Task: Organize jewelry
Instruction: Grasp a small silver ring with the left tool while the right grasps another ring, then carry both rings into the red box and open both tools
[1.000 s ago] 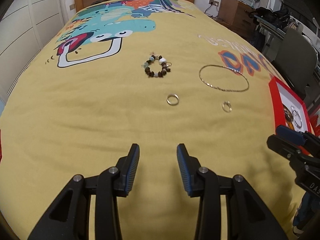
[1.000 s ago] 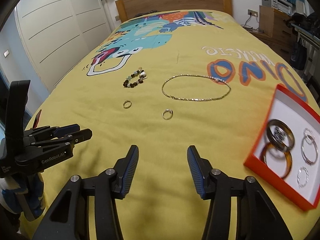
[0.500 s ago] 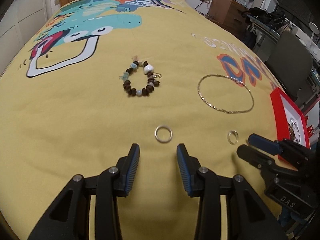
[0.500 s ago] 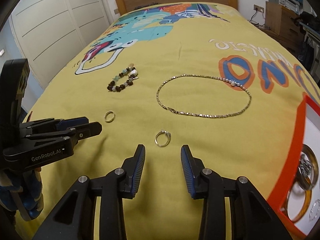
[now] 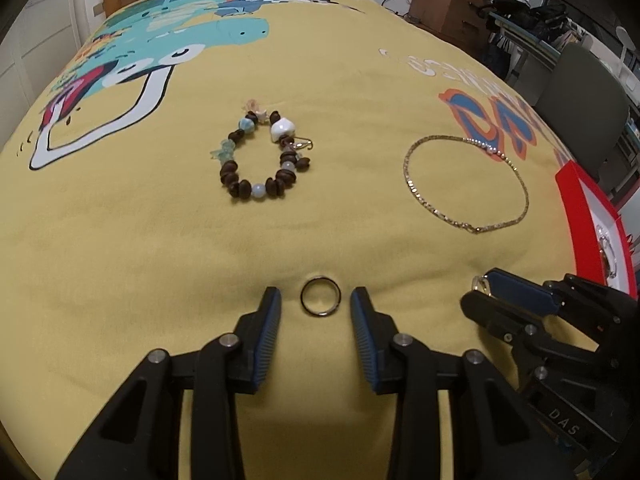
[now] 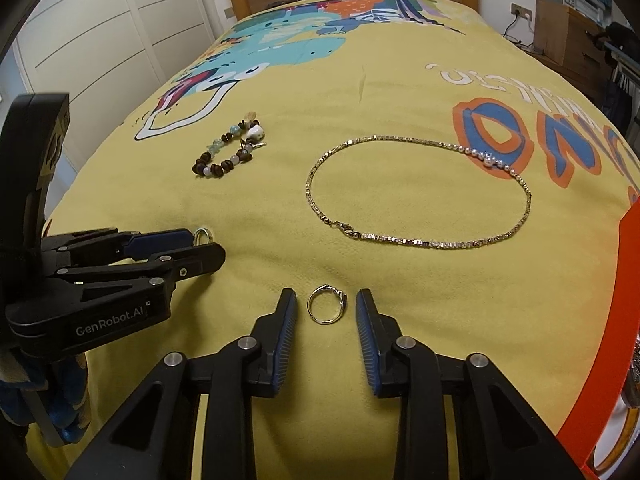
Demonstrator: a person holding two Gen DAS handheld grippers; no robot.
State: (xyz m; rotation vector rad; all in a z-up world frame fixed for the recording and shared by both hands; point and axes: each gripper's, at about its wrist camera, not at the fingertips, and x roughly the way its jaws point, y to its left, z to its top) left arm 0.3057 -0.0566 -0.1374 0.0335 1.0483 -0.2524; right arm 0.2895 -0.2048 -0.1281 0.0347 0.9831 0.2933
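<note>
A plain metal ring (image 5: 320, 314) lies on the yellow bedspread (image 5: 160, 240) between the fingers of my left gripper (image 5: 316, 300). Its jaws are closing and the pads stand clear of the ring on both sides. A second ring with a small setting (image 6: 340, 294) lies between the fingers of my right gripper (image 6: 325, 304). Those jaws are closing too, with small gaps on each side. Each gripper shows in the other's view, the right gripper (image 5: 480, 294) low at the right and the left gripper (image 6: 204, 240) at the left.
A beaded bracelet (image 5: 240, 190) (image 6: 216, 169) and a thin chain necklace (image 5: 416, 192) (image 6: 400, 239) lie farther up the bed. A red box (image 5: 576, 208) (image 6: 624, 280) holding bangles sits at the right edge. Beyond it stand a chair (image 5: 580, 100) and a dresser (image 5: 448, 12).
Both grippers came forward and down toward the bed, each arriving around its own ring. Both pairs of jaws narrowed. The jewelry has not moved.
</note>
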